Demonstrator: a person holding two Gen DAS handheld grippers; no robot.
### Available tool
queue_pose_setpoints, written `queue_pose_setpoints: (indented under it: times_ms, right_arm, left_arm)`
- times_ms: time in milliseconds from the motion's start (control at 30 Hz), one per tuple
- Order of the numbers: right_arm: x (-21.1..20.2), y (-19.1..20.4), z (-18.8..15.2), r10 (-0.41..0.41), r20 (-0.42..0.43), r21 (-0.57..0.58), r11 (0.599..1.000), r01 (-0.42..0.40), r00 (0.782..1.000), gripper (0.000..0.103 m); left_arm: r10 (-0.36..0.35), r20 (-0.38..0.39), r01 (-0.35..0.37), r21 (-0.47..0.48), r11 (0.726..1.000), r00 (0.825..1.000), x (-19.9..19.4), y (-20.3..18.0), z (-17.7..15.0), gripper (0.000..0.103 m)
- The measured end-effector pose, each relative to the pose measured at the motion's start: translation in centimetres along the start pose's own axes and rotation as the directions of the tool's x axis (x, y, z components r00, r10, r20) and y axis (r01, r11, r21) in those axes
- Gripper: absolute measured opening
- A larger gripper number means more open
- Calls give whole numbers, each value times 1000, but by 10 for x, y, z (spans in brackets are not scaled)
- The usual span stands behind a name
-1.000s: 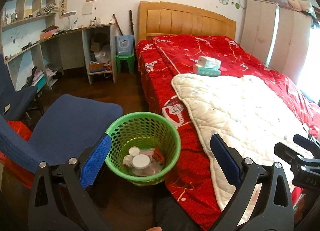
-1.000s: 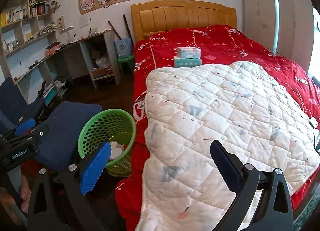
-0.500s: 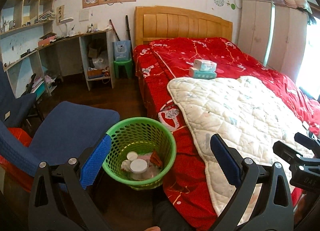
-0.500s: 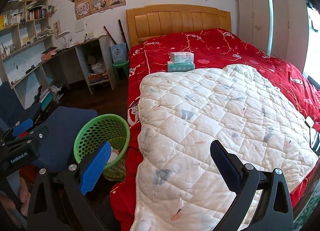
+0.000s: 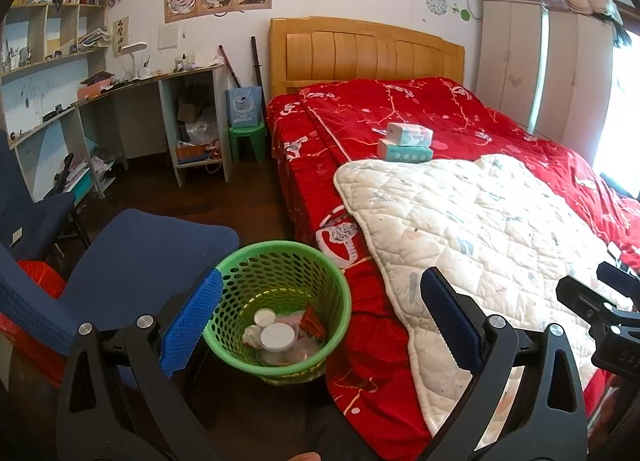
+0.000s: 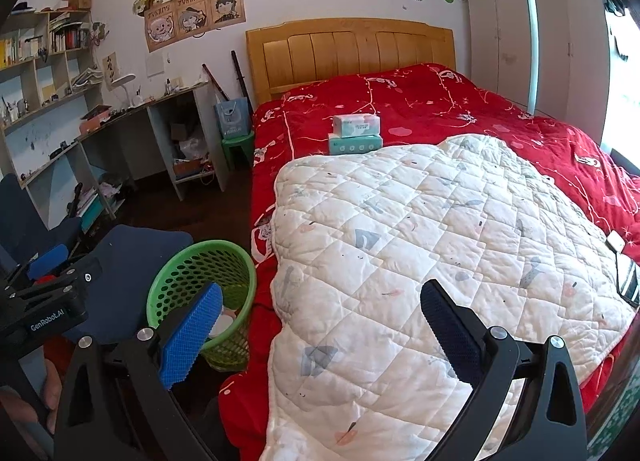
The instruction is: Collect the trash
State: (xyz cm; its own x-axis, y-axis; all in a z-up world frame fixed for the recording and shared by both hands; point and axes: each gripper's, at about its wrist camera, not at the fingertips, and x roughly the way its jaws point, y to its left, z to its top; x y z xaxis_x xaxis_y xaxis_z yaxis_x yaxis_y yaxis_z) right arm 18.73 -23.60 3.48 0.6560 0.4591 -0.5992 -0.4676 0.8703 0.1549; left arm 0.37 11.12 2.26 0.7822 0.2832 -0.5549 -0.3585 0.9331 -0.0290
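A green mesh waste basket (image 5: 280, 261) stands on the floor beside the bed; it holds white lids, clear plastic and a red wrapper (image 5: 280, 335). It also shows in the right wrist view (image 6: 200, 265). My left gripper (image 5: 320, 321) is open and empty, held above and in front of the basket. My right gripper (image 6: 320, 333) is open and empty above the white quilt (image 6: 440, 241). Each gripper shows at the edge of the other's view.
A bed with a red cover (image 5: 400, 113) carries two stacked tissue packs (image 5: 406, 143). A blue chair (image 5: 132, 257) stands left of the basket. A desk with shelves (image 5: 120, 101) and a green stool (image 5: 248, 141) are at the back. A phone (image 6: 626, 281) lies at the quilt's right edge.
Both grippers have pulled back and risen, so the basket and bed look smaller and lower. Both stay open and empty.
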Motion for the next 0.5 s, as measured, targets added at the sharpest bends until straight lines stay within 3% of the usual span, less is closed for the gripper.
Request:
queue_pose_setpoints:
  times_ms: [500]
  right_arm:
    - [-1, 0, 1, 4, 9, -3, 1000, -4, 1000, 96]
  left_arm:
    - [8, 2, -8, 3, 1000, 1000, 1, -2, 0, 98]
